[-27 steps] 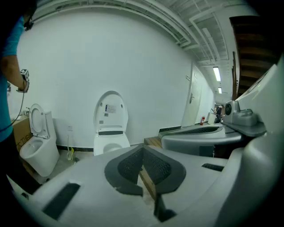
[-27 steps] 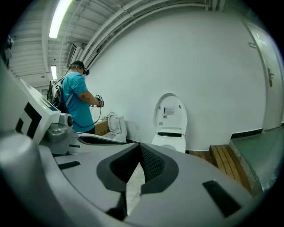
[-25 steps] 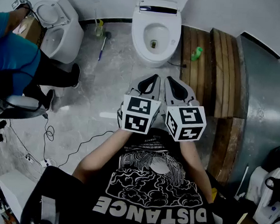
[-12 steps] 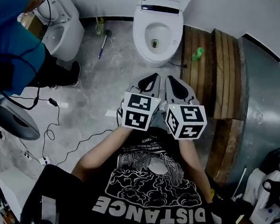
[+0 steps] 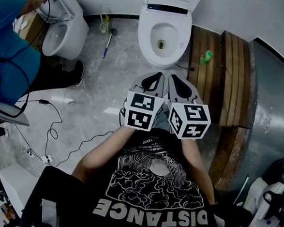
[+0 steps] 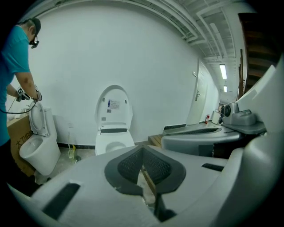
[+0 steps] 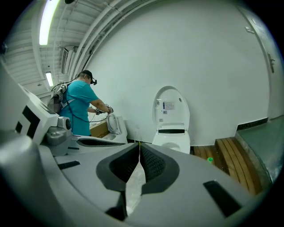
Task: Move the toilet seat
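Far left: person in a teal shirt (image 5: 11,48) leans over a 2nd toilet (image 5: 65,35), hands at its raised lid. A black cable (image 5: 58,134) loops over the grey floor (image 5: 95,83) below them, down to a power strip (image 5: 46,160). A blue-handled brush (image 5: 107,41) lies on the floor between the 2 toilets, near the wall.

Centre: left gripper (image 5: 157,79) is held low in front of the person's chest, with its marker cube (image 5: 142,111) facing up. Jaws are together, ribbed pads meeting at the tips, nothing between them. It points at the main toilet (image 5: 163,58) and is well apart from it.

The main toilet stands against the back wall, straight ahead of both grippers. Its lid (image 5: 170,0) is upright. The toilet seat (image 5: 148,36) looks to be lying down on the bowl rim, but I can't be fully sure from these angles. Neither gripper touches it.

Right gripper (image 5: 174,81) is just beside the left one and parallel to it, cube (image 5: 190,120) up. Its jaws are also closed and empty, with only floor visible through the slit behind the pads.

Right: wooden platform (image 5: 229,78) beside the toilet, with a green bottle (image 5: 205,56) lying on it near the bowl. Past that is a grey sloped surface (image 5: 270,114). There's a white appliance (image 5: 266,211) at the bottom right corner.
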### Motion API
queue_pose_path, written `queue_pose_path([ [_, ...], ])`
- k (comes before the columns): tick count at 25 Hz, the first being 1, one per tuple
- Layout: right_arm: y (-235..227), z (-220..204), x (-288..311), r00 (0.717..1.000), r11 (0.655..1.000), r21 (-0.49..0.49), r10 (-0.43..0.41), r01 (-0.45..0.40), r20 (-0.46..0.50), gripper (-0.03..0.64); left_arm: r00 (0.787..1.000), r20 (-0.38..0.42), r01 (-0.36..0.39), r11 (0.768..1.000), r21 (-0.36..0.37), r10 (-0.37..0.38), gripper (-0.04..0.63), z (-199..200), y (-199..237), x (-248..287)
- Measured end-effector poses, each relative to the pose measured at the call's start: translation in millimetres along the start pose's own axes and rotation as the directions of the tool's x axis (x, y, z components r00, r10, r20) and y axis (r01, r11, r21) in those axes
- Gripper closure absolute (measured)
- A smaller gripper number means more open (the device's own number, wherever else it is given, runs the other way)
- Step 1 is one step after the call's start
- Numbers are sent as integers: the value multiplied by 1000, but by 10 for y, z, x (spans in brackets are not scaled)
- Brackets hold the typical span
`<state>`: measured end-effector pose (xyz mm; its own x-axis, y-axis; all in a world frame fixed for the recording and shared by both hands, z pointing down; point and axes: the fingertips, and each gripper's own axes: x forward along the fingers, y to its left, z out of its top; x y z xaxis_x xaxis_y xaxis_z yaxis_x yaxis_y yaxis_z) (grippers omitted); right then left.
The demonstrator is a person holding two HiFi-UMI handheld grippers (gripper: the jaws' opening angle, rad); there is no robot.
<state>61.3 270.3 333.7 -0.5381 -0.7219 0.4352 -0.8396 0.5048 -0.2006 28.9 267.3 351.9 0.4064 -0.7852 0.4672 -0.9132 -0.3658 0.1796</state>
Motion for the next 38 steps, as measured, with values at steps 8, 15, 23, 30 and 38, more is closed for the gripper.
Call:
queue_pose_path([
  [8,-484,50,564,997,998,55,27,-24,-71,597,999,-38,-7,999,-38,6,583,156,220,717],
  [15,-867,51,1065,988,991,123,71,-54,-136,597,996,-85,-13,996,-85,5,583,217,415,1354],
  [23,-1304,-230,1678,969,945,308,167,-105,-182,597,984,-174,-19,976,-217,-19,583,-46,613,2075],
  [30,-1592,-643,2195,949,896,433,215,-98,-230,595,974,-226,-52,953,-300,-19,583,-470,876,2527],
  [38,-1792,-1339,2605,939,853,520,209,-39,-272,595,963,-266,-82,884,-461,-50,581,-1226,1221,2787],
])
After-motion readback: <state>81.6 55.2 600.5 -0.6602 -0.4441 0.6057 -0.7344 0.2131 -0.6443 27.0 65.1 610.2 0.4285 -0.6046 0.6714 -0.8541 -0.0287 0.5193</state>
